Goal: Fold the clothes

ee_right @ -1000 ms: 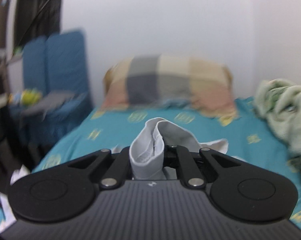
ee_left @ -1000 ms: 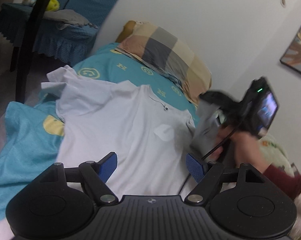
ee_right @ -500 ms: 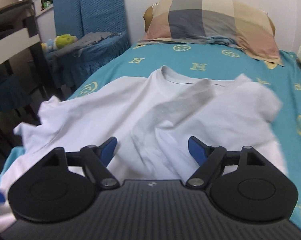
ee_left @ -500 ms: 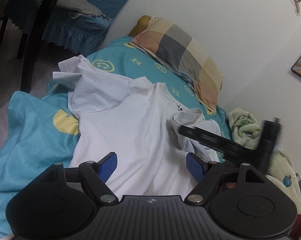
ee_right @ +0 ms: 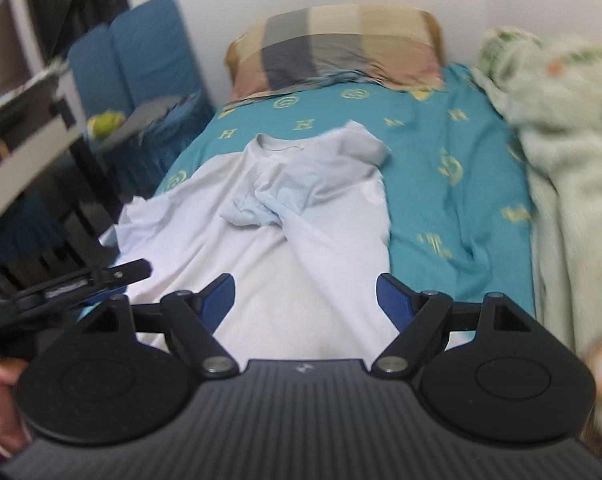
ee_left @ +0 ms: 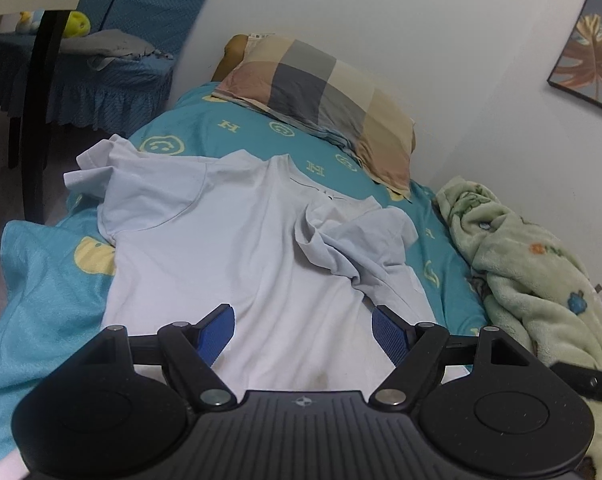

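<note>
Both tools, left (ee_left: 303, 330) and right (ee_right: 306, 294), gape empty over a shirt (ee_left: 229, 248), right sleeve (ee_right: 301, 184) folded in; the left sleeve (ee_left: 97, 168) looks next.

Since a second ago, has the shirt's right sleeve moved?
Yes. The right sleeve was pinched in the right gripper, lifted in front of the pillow; now it lies folded inward across the shirt's chest, released.
</note>
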A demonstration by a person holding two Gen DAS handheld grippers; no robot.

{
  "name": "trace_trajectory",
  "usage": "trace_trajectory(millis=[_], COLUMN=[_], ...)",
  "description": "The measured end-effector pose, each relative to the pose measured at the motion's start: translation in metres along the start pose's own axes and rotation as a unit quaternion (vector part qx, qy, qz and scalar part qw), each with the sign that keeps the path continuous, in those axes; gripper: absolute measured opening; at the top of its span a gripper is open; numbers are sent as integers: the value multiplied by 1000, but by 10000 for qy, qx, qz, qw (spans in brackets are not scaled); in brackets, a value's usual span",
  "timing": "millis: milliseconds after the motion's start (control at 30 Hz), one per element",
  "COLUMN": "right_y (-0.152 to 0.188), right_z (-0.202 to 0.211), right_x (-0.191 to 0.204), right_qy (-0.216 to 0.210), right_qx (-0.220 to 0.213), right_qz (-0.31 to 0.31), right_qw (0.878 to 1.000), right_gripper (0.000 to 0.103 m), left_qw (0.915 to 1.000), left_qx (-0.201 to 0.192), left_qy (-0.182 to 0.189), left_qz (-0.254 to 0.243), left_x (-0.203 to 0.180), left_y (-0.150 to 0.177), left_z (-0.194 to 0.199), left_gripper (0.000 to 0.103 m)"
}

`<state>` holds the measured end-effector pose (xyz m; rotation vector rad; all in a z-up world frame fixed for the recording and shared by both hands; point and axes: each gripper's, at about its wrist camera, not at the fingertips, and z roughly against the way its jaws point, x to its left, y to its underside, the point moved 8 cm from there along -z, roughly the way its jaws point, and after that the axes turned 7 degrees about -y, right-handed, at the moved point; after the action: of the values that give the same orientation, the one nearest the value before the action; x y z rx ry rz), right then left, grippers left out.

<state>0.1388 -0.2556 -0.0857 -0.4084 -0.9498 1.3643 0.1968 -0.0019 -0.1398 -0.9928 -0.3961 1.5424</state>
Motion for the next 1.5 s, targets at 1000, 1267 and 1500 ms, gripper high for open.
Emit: trace_trajectory(millis=[1000,1267,1500], right_y=[5,-1,-18], right_z=[-46,-48,-43], right_x=[-83,-85,-82], right_qy=[98,245,270], right_qx=[-88,-330,-644], right_qz=[-1215,-913,-481], right_qw=[9925,9950,9964], right_gripper=[79,79,79], left_qw=[9849,9718,9811], left_qx=[675,901,723], left_qy=[-1241,-2019,-1616], left_qz=[-1001,-815,-778], left_x=[-68,-34,-79], left_y=[-137,-126,-114], left_z=[-282,-299,-221], left_gripper=[3,6,37])
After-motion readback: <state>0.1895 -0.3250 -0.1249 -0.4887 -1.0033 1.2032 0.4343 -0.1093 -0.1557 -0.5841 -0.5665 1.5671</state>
